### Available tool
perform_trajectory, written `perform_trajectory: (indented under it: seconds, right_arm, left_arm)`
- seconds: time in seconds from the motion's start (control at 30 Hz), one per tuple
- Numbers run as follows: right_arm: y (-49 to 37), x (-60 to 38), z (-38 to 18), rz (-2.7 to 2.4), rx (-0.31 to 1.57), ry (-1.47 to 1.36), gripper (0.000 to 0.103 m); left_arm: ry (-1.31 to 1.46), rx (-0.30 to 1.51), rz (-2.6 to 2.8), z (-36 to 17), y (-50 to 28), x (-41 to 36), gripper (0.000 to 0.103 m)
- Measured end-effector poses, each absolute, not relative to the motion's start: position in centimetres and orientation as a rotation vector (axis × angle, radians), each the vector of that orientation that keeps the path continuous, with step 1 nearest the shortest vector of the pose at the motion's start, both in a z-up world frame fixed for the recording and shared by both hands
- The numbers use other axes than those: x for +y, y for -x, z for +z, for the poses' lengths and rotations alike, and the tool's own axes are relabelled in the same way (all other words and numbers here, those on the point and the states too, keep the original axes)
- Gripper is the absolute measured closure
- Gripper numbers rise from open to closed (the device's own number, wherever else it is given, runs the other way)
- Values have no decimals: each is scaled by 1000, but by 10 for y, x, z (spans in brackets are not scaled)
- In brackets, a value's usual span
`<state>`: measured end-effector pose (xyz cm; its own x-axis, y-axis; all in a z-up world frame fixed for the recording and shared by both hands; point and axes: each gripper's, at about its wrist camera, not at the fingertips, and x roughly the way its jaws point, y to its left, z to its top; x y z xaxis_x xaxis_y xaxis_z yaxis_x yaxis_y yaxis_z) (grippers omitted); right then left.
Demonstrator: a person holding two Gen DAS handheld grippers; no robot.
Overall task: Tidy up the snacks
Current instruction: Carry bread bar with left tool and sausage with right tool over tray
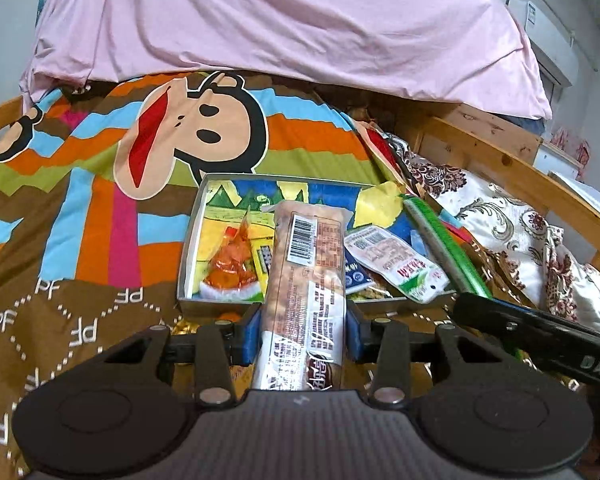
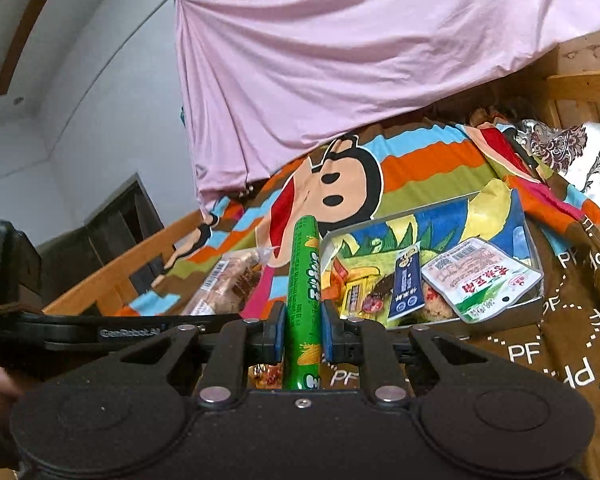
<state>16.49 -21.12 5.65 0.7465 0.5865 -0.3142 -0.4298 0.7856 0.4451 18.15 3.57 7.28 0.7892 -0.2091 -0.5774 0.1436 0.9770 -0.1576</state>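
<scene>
A shallow box [image 1: 188, 248] with a colourful printed bottom lies on the bed and holds several snack packets. My left gripper [image 1: 303, 334] is shut on a long clear-wrapped snack pack [image 1: 306, 264] with a barcode label, held above the box's near edge. My right gripper [image 2: 303, 330] is shut on a green snack stick [image 2: 305, 276], which points up and away; this green stick [image 1: 448, 248] also shows at the right of the left wrist view. In the box lie an orange-wrapped snack [image 1: 230, 268], a white and green packet [image 2: 482, 276] and a blue packet [image 2: 406, 284].
A cartoon monkey bedspread [image 1: 100, 208] covers the bed, with a pink sheet [image 1: 284, 16] hanging behind. Wooden bed rails [image 1: 512, 168] run along the right, beside a floral quilt [image 1: 500, 220]. The left gripper's arm [image 2: 112, 330] crosses the left of the right wrist view.
</scene>
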Motion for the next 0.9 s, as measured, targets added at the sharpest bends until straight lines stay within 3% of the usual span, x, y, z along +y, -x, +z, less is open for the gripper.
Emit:
perform_trajectory:
  seconds: [0.3,0.9]
  right_arm:
    - [-193,-229,50,567,413,-449,84]
    - [-258,-208,26,421,435,-299,84]
  left_arm:
    - [113,695,-173,62,-238,45,58]
    - [149,649,-172,9,-367,39,58]
